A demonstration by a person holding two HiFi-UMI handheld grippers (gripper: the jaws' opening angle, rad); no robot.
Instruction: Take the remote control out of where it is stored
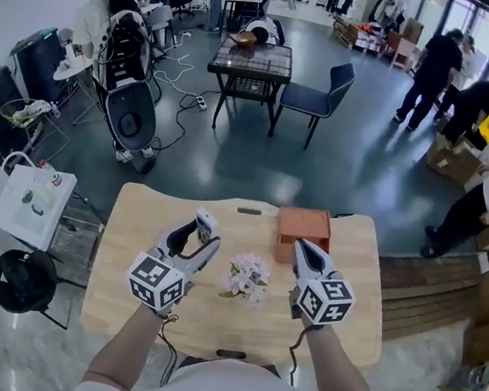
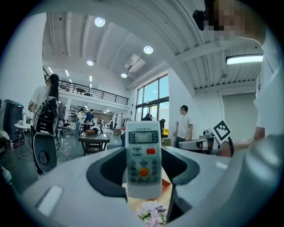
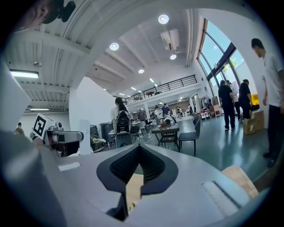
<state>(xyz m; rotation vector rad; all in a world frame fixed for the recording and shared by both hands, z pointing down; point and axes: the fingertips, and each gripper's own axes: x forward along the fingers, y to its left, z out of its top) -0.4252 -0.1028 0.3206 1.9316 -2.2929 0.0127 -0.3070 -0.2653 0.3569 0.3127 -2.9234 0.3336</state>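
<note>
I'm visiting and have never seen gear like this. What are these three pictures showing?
There is no robot: a person holds a two-jaw gripper in each hand. One picture comes from a camera on the person's head, looking down at a wooden table. The other two come from cameras riding on the grippers. On the table are a brown box and some pink flowers. The left gripper is clamped on a white remote control. The right gripper is shut with nothing in it.
</note>
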